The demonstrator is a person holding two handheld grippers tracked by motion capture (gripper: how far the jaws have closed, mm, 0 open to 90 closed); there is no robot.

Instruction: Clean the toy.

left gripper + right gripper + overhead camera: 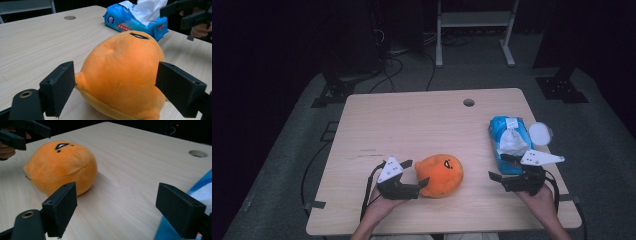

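An orange round plush toy (440,175) with a small black face mark lies on the wooden table (412,120) near the front. My left gripper (417,173) reaches it from the left. In the left gripper view the plush toy (120,67) sits between the wide-spread jaws of the left gripper (116,87), and the pads stand at its sides without squeezing it. My right gripper (499,166) is open at the front right, beside a blue tissue pack (509,140), with bare table between the jaws of the right gripper (116,210). The plush toy (62,167) lies off to its left.
White tissue sticks out of the tissue pack (135,22), whose blue edge (175,230) is close to my right gripper. A white round lid (540,133) lies by the table's right edge. A cable hole (469,102) is at the back. A white frame (474,22) stands beyond.
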